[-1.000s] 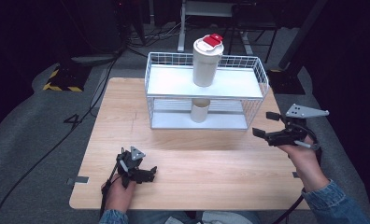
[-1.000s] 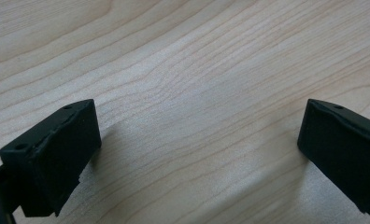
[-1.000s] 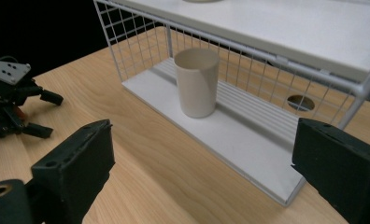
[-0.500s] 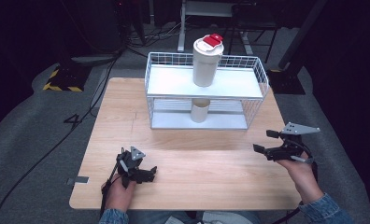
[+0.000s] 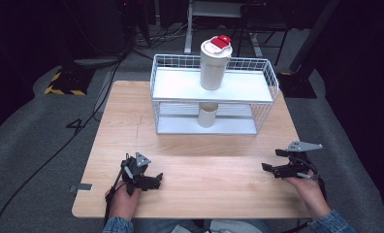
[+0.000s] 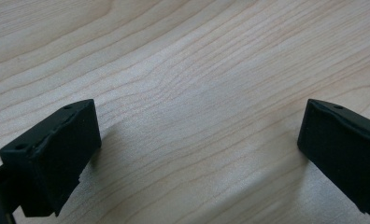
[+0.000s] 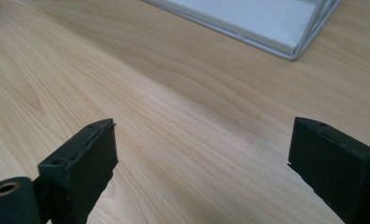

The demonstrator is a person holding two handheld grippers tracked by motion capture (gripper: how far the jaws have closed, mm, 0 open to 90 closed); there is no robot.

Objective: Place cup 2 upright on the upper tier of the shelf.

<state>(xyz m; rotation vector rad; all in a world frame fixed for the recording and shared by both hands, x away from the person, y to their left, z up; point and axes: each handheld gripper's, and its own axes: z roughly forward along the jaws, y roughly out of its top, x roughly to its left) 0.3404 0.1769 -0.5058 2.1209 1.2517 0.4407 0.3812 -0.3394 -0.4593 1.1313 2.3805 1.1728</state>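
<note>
Both tools, left tool (image 5: 153, 180) and right tool (image 5: 271, 160), rest wide apart, empty, on the table (image 5: 214, 179).

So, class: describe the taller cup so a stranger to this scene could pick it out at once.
Find the white wire rack at the wooden table's far side. The taller white cup stands on its top shelf. Unlike the short cup below, it wears a red-topped lid.

One counter (image 5: 190, 145). One wire rack (image 5: 272, 82) with two shelves. Two cups: one with a red-capped lid (image 5: 215, 63) on the upper shelf, one plain (image 5: 208, 115) on the lower. Two tongs: left (image 5: 153, 180), right (image 5: 272, 161).
</note>
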